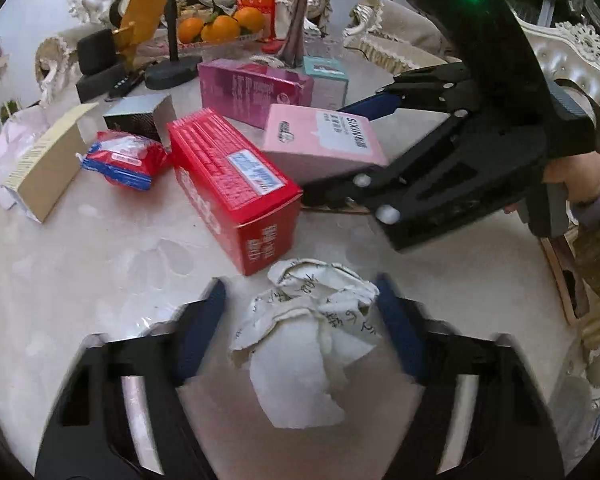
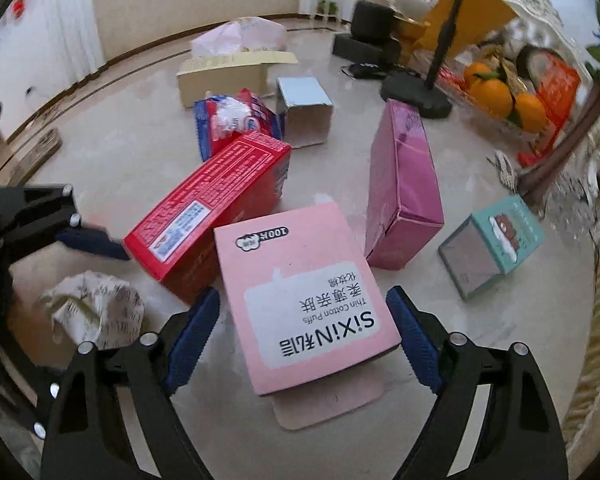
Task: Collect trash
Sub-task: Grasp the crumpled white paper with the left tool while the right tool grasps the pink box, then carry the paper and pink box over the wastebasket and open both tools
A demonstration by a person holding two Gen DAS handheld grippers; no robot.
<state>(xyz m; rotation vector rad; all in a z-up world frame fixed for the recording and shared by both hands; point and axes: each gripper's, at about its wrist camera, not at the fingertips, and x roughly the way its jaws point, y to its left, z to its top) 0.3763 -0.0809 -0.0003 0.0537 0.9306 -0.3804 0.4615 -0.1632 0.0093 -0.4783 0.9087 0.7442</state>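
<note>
Marble table [image 2: 120, 152]: pink box [image 2: 300, 292] lengthwise between wide right claw [image 2: 306, 320]; left claw [image 1: 300, 328] wide astride crumpled paper [image 1: 308, 332].

Bright even light; fisheye-warped edges; slight motion blur, perhaps, at right.

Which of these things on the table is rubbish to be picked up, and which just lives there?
Rubbish, probably:
crumpled paper, between the open left gripper
pink cotton-puff box, between the open right gripper
red box
magenta box
teal box

Just there:
oranges
black stand
</note>
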